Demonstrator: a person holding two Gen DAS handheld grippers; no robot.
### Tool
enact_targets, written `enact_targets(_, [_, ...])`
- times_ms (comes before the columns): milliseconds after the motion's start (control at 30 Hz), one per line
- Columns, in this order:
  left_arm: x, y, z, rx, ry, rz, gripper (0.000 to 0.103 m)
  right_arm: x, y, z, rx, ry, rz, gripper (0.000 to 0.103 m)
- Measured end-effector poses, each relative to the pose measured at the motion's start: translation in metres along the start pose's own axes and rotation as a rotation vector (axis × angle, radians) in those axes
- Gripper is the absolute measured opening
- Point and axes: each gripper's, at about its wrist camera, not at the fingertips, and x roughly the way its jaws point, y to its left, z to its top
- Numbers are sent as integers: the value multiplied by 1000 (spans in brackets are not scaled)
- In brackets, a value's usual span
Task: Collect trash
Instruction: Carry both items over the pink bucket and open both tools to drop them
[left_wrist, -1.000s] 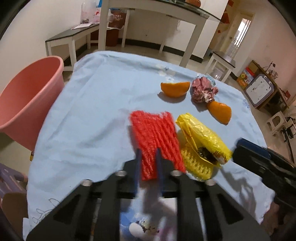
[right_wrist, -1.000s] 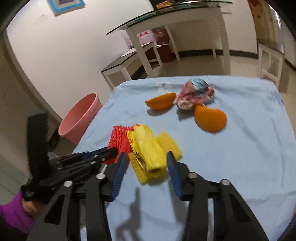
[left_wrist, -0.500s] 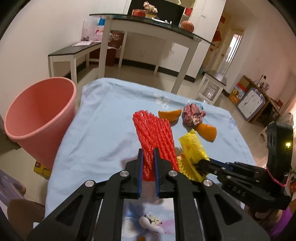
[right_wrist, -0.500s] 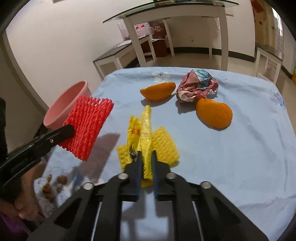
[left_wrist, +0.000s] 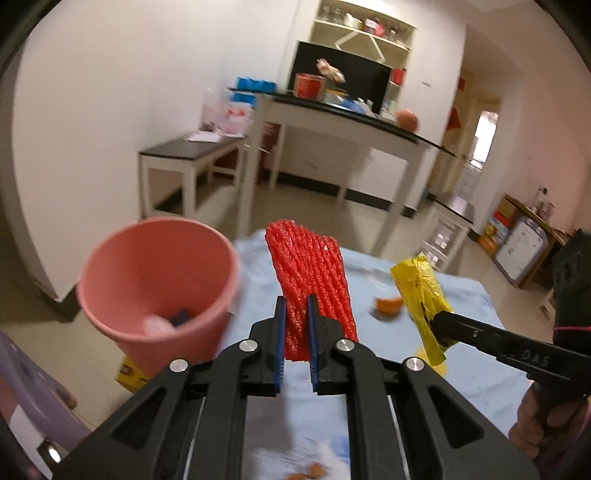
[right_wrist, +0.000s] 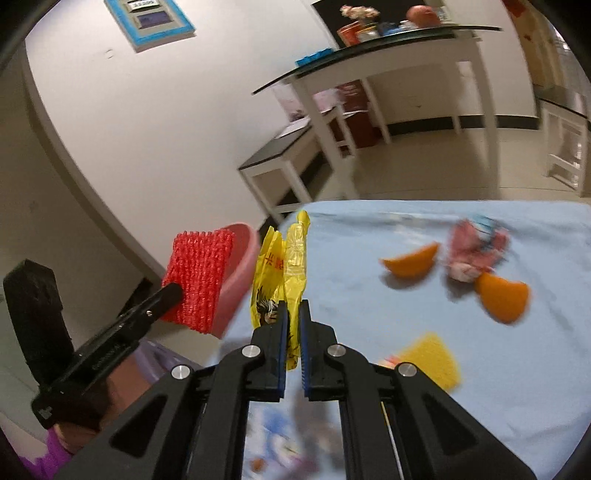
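A pink plastic bucket (left_wrist: 155, 291), round and tapering toward its base, is seen on the floor just beside the left edge of the table (right_wrist: 461, 221). Inside it, a small pale crumpled scrap and a dark blue piece are visible at the bottom; what they are cannot be told.

The left gripper (left_wrist: 295, 325) is clamped on a red foam fruit net (left_wrist: 310, 273), a ribbed, open-mesh sleeve held upright and clear of the table. In the right wrist view the same net is seen in front of the bucket's rim.

The right gripper (right_wrist: 291, 325) is pressed together on a yellow plastic wrapper (right_wrist: 284, 266), thin and crinkled, with red print and a dark cartoon figure on it. The wrapper is held upright above the table's left edge, near the bucket.

The table is covered by a light blue cloth with soft wrinkles. On it are left 1 yellow foam net (right_wrist: 428, 358), flat and mesh-textured, close to the right gripper, and farther off 2 orange peel pieces (right_wrist: 410, 264), curved and smooth, with a crumpled pink and blue wrapper (right_wrist: 474, 251) between them. All 4 are blurred.

A hand (left_wrist: 535, 424) is seen at the right gripper's handle in the left wrist view.
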Motion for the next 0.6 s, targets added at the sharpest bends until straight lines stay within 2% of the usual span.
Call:
enact_targets(167, [-5,36,14,-29,-39,77,10,41,44,19,-45,38,61,5])
enact_targets(367, [4,84,18,-102,-38,157,10,96,89,33,-72,90,104,5])
enact_targets(600, [20,122,18,-159,-4,204,10,151,115,29,-64,153,81,6])
